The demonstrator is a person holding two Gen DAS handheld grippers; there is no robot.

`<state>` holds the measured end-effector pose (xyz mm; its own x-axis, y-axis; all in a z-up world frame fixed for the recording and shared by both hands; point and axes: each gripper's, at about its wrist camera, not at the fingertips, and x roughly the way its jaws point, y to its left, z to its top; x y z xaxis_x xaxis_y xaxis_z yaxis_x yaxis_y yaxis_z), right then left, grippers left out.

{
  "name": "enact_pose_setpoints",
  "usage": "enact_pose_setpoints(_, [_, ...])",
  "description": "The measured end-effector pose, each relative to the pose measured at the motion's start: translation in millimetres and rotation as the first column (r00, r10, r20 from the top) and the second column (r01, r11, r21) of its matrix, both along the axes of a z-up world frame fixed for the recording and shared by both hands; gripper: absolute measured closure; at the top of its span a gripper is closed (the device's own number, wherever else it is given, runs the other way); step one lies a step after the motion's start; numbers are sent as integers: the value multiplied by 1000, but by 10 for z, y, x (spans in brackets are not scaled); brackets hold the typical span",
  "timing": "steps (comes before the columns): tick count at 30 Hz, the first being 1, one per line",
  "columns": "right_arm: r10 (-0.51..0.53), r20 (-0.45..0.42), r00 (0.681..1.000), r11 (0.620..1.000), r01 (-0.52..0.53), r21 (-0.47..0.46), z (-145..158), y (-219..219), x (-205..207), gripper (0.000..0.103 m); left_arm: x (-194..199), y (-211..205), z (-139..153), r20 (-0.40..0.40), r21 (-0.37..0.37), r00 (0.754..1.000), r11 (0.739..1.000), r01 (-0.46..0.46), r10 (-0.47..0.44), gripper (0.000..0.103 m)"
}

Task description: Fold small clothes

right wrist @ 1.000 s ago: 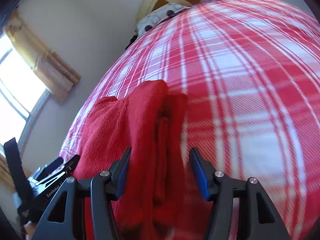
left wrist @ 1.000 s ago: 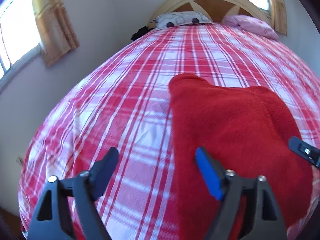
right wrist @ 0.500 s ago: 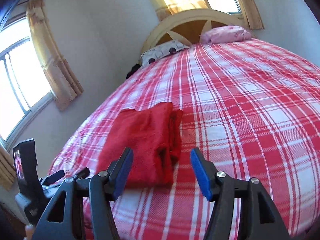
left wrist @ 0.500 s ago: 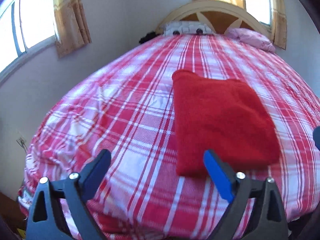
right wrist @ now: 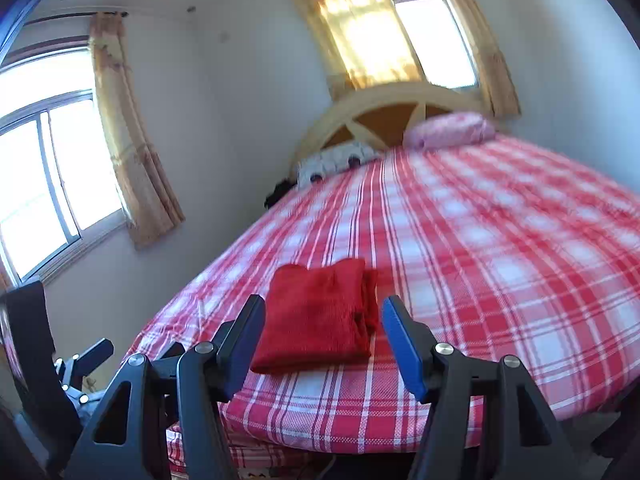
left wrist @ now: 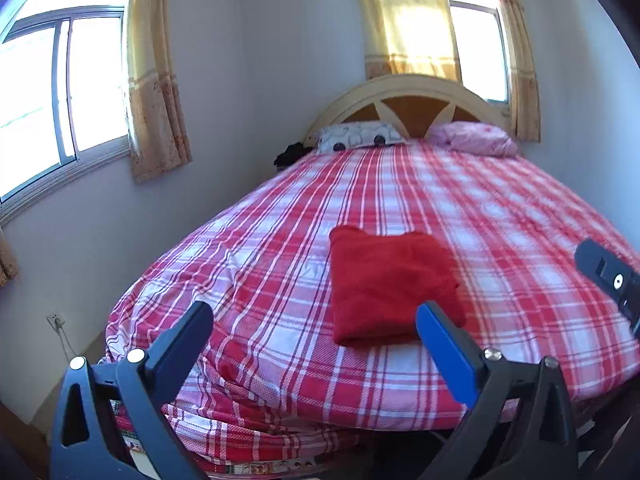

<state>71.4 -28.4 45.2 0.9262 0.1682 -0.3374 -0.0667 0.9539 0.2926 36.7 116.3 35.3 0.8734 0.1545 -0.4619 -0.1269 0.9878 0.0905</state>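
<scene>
The left gripper (left wrist: 312, 332) has its jaws spread wide; they have just been opening, and nothing is between them. The right gripper (right wrist: 324, 332) also stands apart and empty. Both hang off the foot of the bed (left wrist: 500, 216), apart from the red garment (left wrist: 390, 284), which lies folded into a neat rectangle on the plaid sheet (right wrist: 500, 240) near the foot edge. I judge the folding of this piece is finished. The next move probably calls for another garment, but none is visible here.

No text, label or no. I can read anywhere; printed strip under the bed edge (left wrist: 256, 469) is too small & blurred to make out.
</scene>
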Motion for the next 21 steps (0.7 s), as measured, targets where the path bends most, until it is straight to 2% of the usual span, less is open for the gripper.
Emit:
enact_pose_setpoints(5, [-11,79,997,999,13,-33,183,16,-279,39,-215,-12,204,56,-46,998,999,18,-15,0])
enact_pose_setpoints(9, [-34,123,992,998,41,-57,254,-5,-401,33,-305,-31,273,67,-58,998,998,13,-9,0])
enact_pose_setpoints(13, [-40,114,993,998,46,-44,218,-54,-388,33,-409,-89,304,104,-50,995,999,4,1,0])
enact_pose_setpoints(21, [-52,87,995,998,53,-15,128,-104,-368,33,-413,-149,272,99,-24,995,1000,-2,4,0])
